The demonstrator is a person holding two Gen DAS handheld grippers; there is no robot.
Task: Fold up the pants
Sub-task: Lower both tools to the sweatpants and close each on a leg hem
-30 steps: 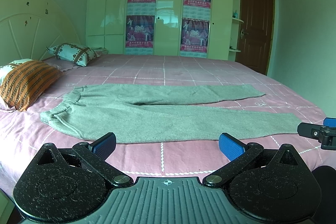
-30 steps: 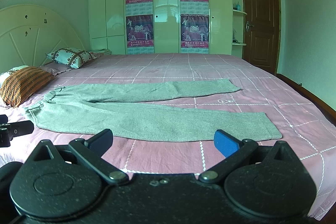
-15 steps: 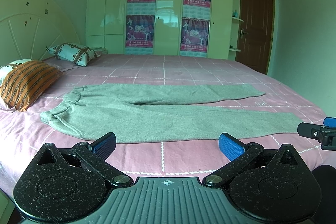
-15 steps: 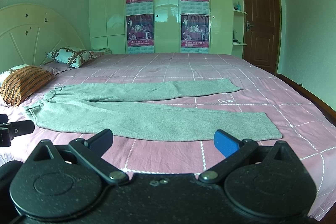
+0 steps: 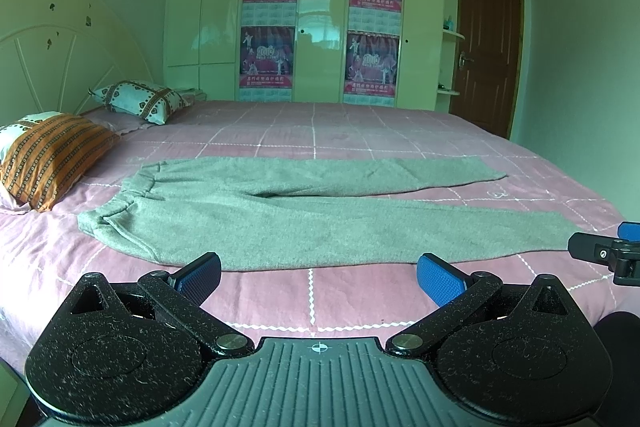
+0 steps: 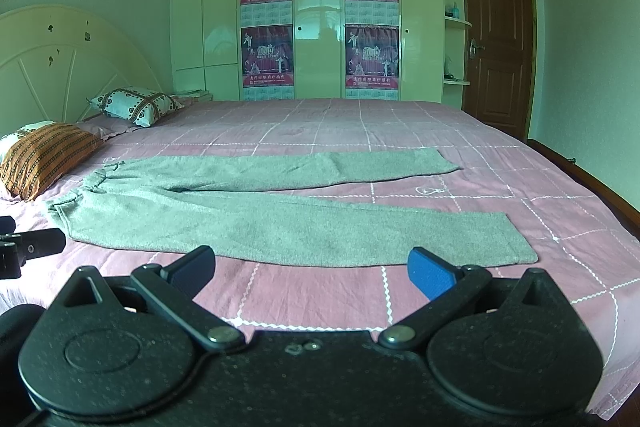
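Grey pants [image 5: 304, 215] lie flat and unfolded on the pink bed, waistband at the left near the pillows, both legs stretched to the right in a narrow V; they also show in the right wrist view [image 6: 280, 219]. My left gripper [image 5: 318, 273] is open and empty, held just short of the near leg's front edge. My right gripper [image 6: 312, 267] is open and empty, near the front edge of the near leg toward its cuff. Each gripper shows at the edge of the other's view.
The pink checked bedspread [image 5: 360, 291] covers a wide bed. An orange striped pillow [image 5: 48, 155] and a patterned pillow [image 5: 140, 99] lie at the left by the headboard. A wardrobe with posters [image 5: 320, 27] and a brown door [image 5: 488, 47] stand behind.
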